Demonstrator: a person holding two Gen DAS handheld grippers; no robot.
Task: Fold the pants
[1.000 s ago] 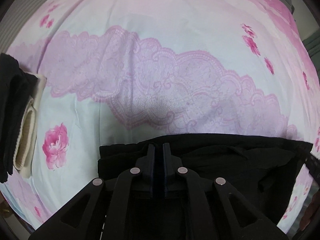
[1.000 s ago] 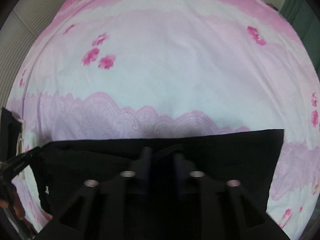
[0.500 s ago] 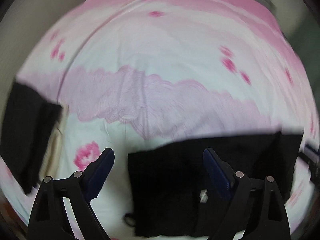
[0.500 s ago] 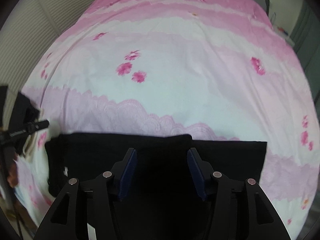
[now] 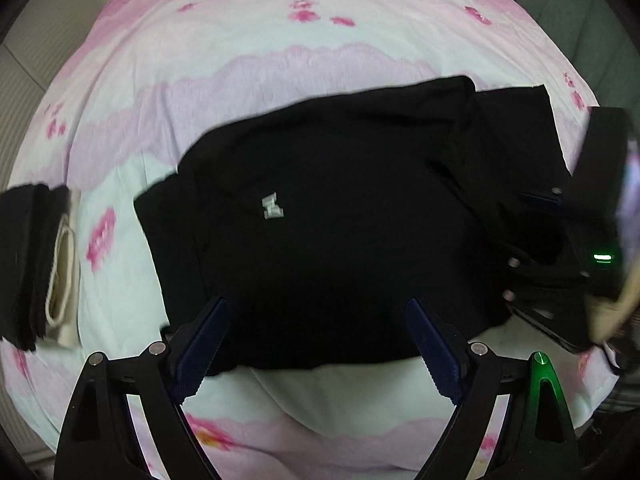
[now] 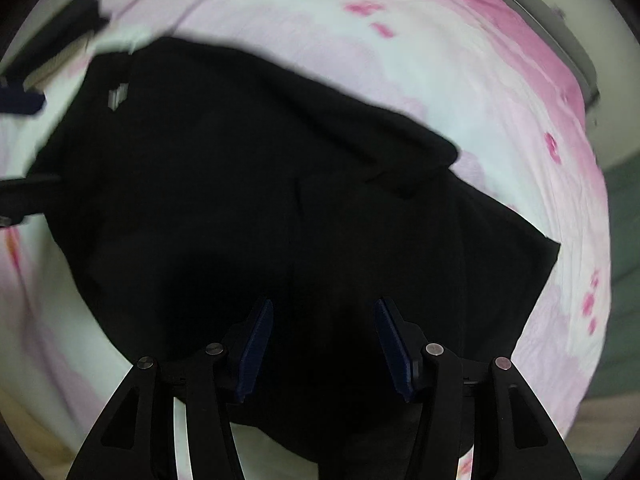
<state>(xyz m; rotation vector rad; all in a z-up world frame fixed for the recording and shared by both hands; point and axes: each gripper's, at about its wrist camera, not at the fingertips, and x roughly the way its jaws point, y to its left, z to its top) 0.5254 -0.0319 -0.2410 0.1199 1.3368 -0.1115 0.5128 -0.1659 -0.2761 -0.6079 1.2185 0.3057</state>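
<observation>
The black pants lie folded in a wide dark slab on the pink floral bedsheet, a small white label facing up. My left gripper hovers open and wide over their near edge, nothing between its blue pads. In the right wrist view the pants fill the middle. My right gripper stands open above them, its pads apart and gripping no cloth. One of its fingers shows at the right edge of the left wrist view, over the pants' right end.
A stack of folded dark and cream clothes sits on the bed to the left of the pants. Bare sheet stretches beyond the pants' far edge. A green curtain hangs past the bed's far right corner.
Both grippers were closed on the pants' far edge, then opened and drew back. The pants now lie free and folded, seen from higher up, and both views have rolled.
</observation>
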